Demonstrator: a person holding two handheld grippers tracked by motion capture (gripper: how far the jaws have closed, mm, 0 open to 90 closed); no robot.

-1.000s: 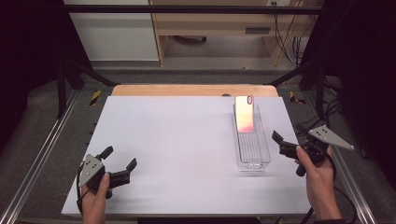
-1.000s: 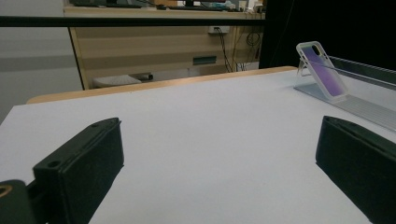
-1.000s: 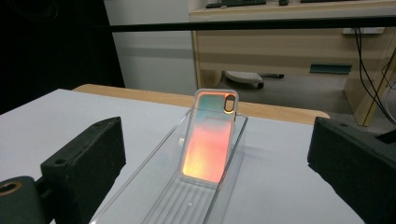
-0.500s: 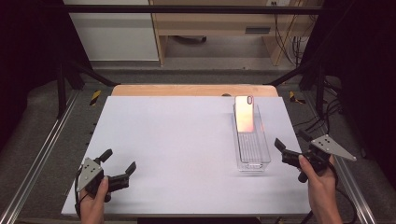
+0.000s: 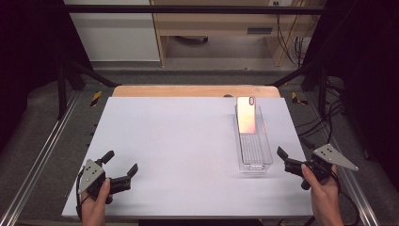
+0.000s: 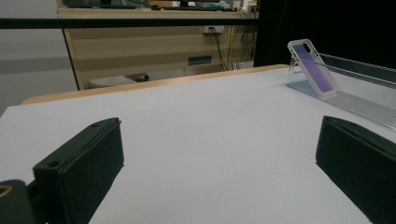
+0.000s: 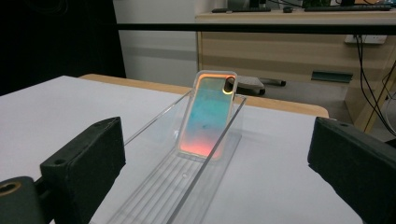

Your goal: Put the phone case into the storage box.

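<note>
Phone case (image 5: 246,114) leans tilted at the far end of the clear tray (image 5: 258,160) on the counter's (image 5: 179,141) right side, long axis running away from the person, nearer the empty, spread-jawed right gripper (image 5: 294,153) than the likewise released left gripper (image 5: 120,165).

Iridescent phone case (image 7: 208,114) leans in clear tray (image 7: 187,179) beyond gaping claw (image 7: 215,172).
</note>
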